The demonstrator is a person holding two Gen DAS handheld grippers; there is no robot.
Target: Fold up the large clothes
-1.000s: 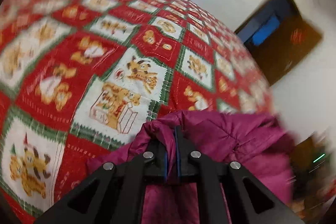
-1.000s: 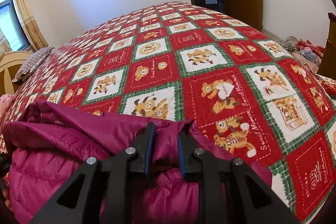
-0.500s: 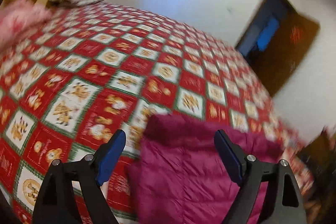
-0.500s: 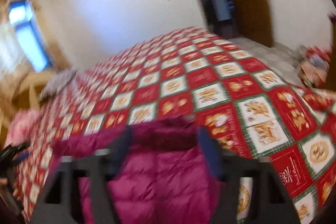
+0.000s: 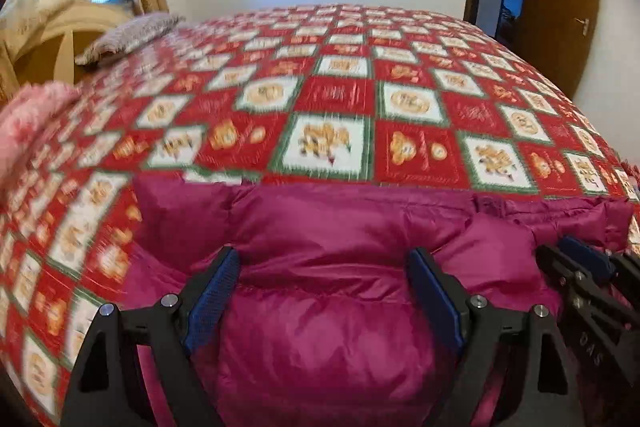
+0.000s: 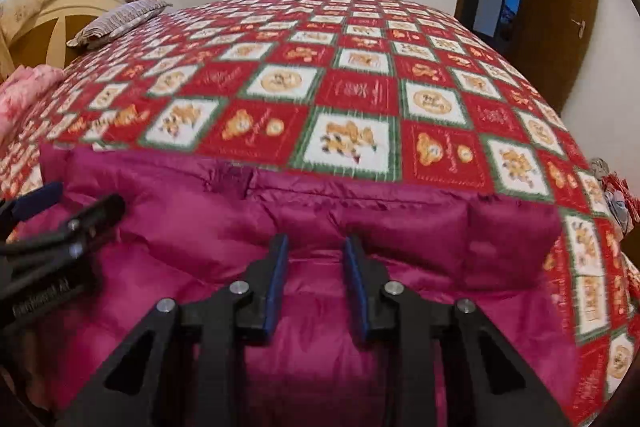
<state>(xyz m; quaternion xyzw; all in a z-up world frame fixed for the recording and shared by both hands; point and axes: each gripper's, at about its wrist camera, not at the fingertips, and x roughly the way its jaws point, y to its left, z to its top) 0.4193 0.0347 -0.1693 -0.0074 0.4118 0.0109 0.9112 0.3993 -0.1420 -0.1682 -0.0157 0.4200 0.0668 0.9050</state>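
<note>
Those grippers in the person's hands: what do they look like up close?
Each is a black plastic frame of angled arms with triangular cut-outs and round silver pivot pins. The left gripper and right gripper both end in two flat fingers faced with ribbed blue pads. White lettering runs along one side, too blurred to read. No cables show.

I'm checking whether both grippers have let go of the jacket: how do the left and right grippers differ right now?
The left gripper has its jaws spread wide, while the right gripper, whose jaws have just been closing, keeps a narrow gap. Seen from the left wrist, the left gripper is above the magenta jacket near its left end, the right gripper towards its right end. Shared: blue pads, both open, neither clamps fabric.
</note>
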